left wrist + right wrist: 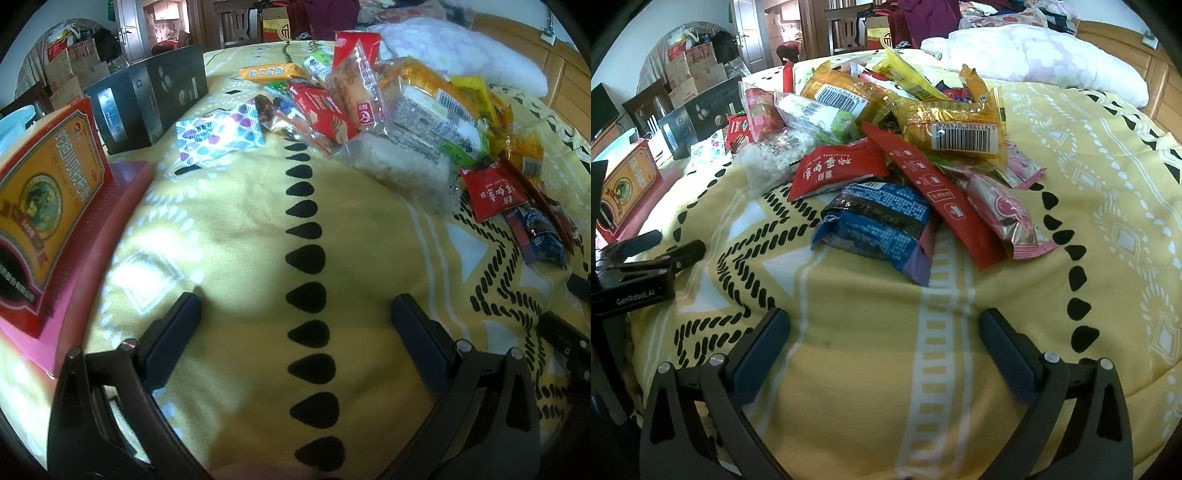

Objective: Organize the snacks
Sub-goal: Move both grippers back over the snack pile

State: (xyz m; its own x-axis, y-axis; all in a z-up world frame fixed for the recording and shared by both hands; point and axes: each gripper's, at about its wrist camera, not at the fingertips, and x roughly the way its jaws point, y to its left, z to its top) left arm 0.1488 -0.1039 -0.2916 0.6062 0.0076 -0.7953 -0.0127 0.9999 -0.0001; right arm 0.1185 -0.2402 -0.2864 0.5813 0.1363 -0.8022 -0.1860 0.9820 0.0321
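A heap of wrapped snacks (886, 122) lies on a yellow patterned blanket (849, 350). Nearest my right gripper (884, 321) is a blue packet (875, 225), with a red packet (838, 171) and a long red stick pack (942, 195) behind it. That gripper is open and empty, a little short of the pile. My left gripper (295, 306) is open too, over bare blanket (240, 221), with the snack heap (388, 110) ahead to the right and a white dotted packet (218, 134) ahead. The left gripper (670, 245) also shows at the right wrist view's left edge.
An orange-red carton (44, 214) stands on a pink lid or box (107, 221) to the left, with a black box (147, 99) behind it. A white pillow (1034, 55) and wooden headboard (1145, 62) lie at the back right. Cardboard boxes and chairs stand beyond the bed.
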